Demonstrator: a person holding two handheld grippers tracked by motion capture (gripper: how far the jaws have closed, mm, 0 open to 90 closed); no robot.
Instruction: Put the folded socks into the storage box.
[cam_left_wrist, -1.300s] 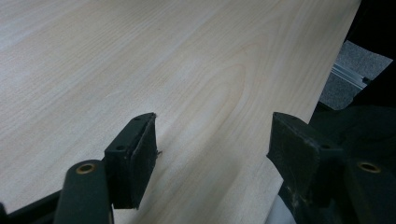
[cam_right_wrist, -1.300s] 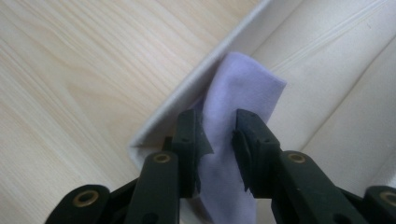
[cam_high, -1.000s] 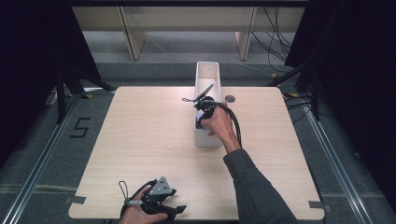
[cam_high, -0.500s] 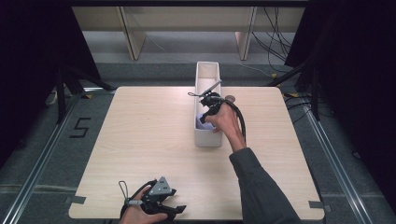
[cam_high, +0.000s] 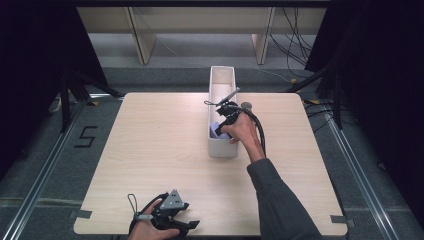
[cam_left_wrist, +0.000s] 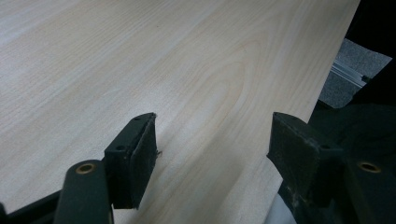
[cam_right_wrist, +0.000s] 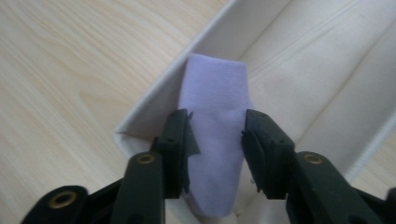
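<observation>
At the lower left of the high view, the left gripper (cam_high: 172, 222) rests at the table's (cam_high: 150, 150) near edge with its jaws spread wide and nothing between them; its own view shows bare wood under the pads.

Toward the middle, the narrow white bin (cam_high: 223, 147) runs lengthwise up the frame, away from the person. The right gripper (cam_high: 220, 125) reaches into its near end. In the right gripper view a folded lilac cloth (cam_right_wrist: 215, 116) stands in the bin's corner, its long axis in line with the jaws. The jaws have just been opening and now flank the cloth at a middling width. Whether the pads press on it is hard to tell; it looks released. The right hand is far nearer. The bin's walls hem the jaws in. A small round thing (cam_high: 246, 105) lies just right of the bin.
</observation>
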